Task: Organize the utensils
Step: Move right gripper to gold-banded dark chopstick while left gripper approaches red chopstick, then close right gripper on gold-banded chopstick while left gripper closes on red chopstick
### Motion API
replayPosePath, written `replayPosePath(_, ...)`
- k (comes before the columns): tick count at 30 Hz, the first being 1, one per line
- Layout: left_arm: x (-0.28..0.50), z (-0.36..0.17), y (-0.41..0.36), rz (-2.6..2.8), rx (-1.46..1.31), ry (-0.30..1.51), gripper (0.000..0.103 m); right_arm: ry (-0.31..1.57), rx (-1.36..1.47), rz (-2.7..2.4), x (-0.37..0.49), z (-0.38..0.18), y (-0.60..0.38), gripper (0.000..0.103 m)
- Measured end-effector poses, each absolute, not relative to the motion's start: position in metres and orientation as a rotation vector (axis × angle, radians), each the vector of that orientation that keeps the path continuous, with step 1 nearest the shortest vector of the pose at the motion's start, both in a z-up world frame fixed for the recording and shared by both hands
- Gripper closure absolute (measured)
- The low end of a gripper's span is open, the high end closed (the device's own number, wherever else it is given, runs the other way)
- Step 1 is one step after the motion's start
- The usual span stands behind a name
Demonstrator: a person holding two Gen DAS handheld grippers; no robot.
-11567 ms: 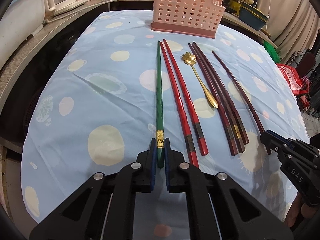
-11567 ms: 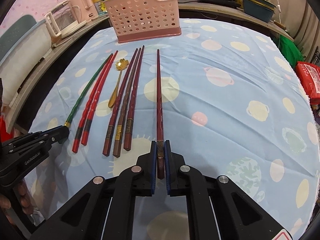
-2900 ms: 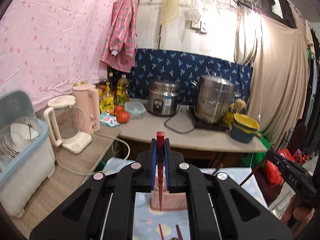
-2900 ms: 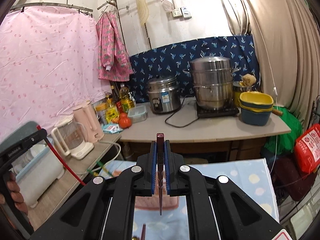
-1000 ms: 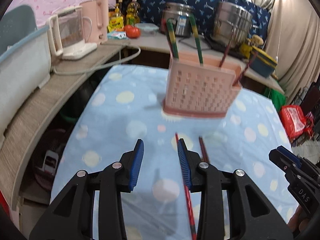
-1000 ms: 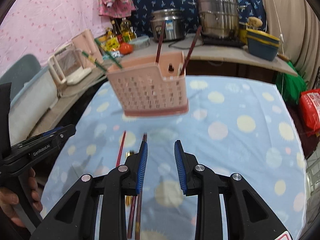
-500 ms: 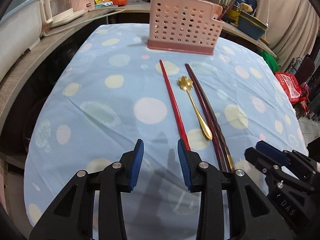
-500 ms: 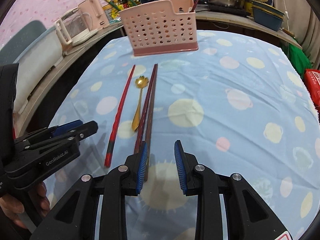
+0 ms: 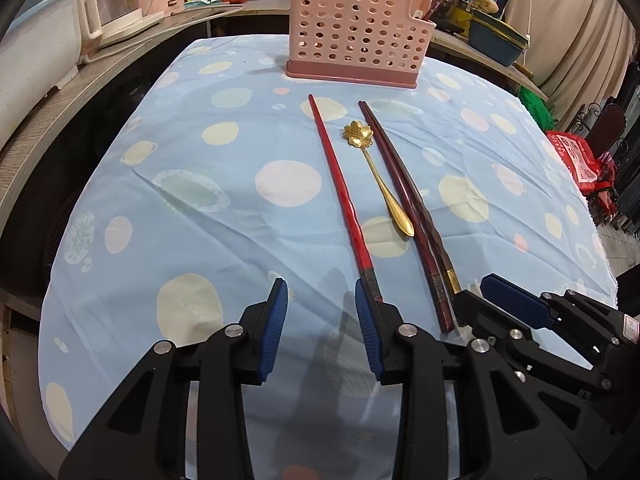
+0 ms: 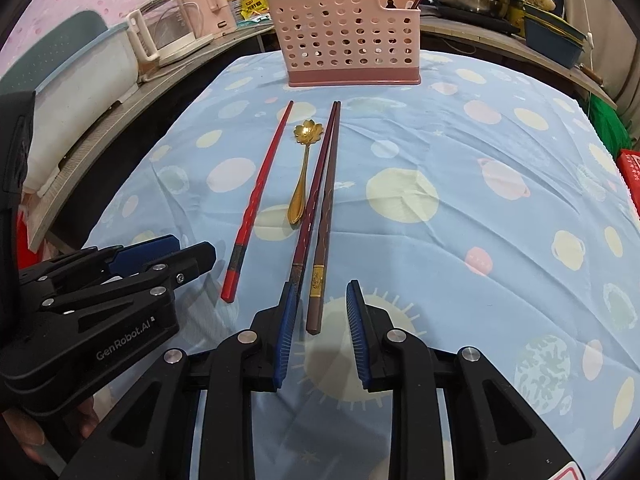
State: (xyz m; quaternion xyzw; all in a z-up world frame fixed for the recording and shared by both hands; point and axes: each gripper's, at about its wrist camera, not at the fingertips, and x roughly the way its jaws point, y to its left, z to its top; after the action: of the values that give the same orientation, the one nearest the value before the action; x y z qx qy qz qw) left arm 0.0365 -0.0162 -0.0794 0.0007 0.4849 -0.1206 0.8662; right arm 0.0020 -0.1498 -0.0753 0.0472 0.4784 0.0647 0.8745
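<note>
Now I hold my left gripper (image 9: 320, 316) low by the red chopstick (image 9: 340, 184), jaws apart and empty. My right gripper (image 10: 320, 320) jaws are closing around the brown chopstick (image 10: 322, 236), so both can go into the far pink basket (image 10: 344, 28).

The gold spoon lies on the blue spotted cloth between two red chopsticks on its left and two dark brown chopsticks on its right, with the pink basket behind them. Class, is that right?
Not quite: only one red chopstick lies left of the gold spoon, as the left wrist view shows. The two dark brown chopsticks, the cloth and the pink basket are as stated.
</note>
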Motion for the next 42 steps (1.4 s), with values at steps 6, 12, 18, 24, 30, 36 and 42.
replayPosePath(6,0.036,-0.08,-0.02,-0.267,0.0,1.02,0.069,1.015,0.1,0.128,0.005,-0.082,-0.152,0.084)
replayPosePath(12,0.036,-0.083,-0.026,-0.293,-0.014,1.034,0.069,1.014,0.088,0.123,0.007,-0.085,-0.151,0.086)
replayPosePath(18,0.037,-0.087,-0.032,-0.295,0.0,1.042,0.069,1.009,0.079,0.118,0.008,-0.086,-0.152,0.091)
replayPosePath(24,0.039,-0.089,-0.035,-0.291,0.018,1.038,0.07,1.009,0.078,0.118,0.008,-0.086,-0.152,0.092)
replayPosePath(30,0.037,-0.09,-0.036,-0.286,0.05,1.026,0.076,1.009,0.079,0.118,0.008,-0.086,-0.152,0.092)
replayPosePath(36,0.038,-0.09,-0.033,-0.294,0.036,1.029,0.094,1.01,0.082,0.118,0.008,-0.086,-0.153,0.094)
replayPosePath(42,0.036,-0.085,-0.026,-0.298,0.009,1.029,0.095,1.01,0.092,0.115,0.005,-0.084,-0.155,0.096)
